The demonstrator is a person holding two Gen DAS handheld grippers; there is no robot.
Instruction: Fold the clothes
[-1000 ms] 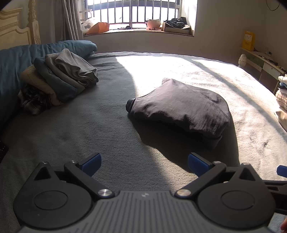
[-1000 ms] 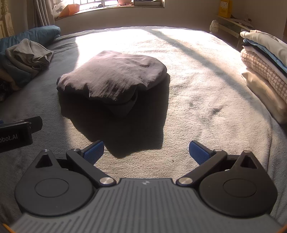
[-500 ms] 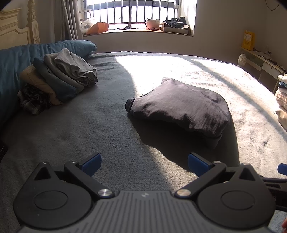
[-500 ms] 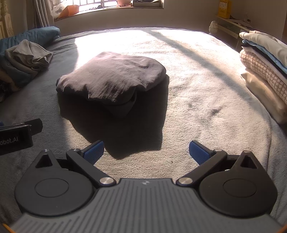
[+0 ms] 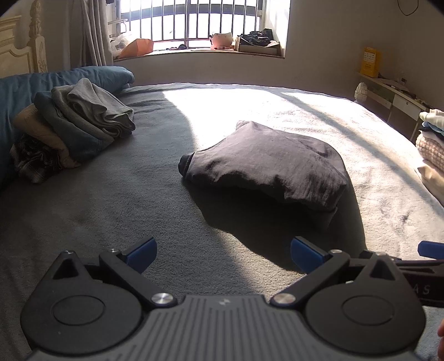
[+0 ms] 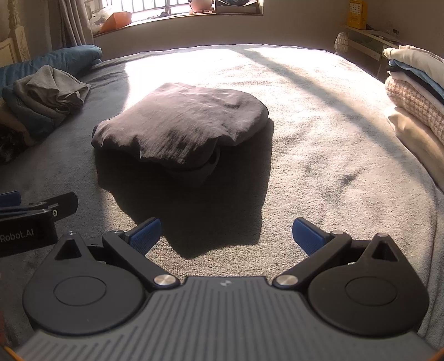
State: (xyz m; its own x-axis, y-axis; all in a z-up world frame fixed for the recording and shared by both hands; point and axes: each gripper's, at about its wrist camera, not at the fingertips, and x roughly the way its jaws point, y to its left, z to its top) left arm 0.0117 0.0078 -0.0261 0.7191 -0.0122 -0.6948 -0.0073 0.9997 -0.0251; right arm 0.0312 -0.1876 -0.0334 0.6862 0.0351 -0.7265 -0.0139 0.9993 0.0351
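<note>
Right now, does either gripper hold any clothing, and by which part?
Nothing is held. The left gripper and the right gripper are both open above the bed, short of the folded dark garment.

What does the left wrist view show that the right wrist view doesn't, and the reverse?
Only the left wrist view shows the barred window and the plaid garment under the left pile. Only the right wrist view shows the whole folded stack at right. Both show the dark folded garment on the grey bedspread, and both tools, left tool and right tool, open and empty.
</note>
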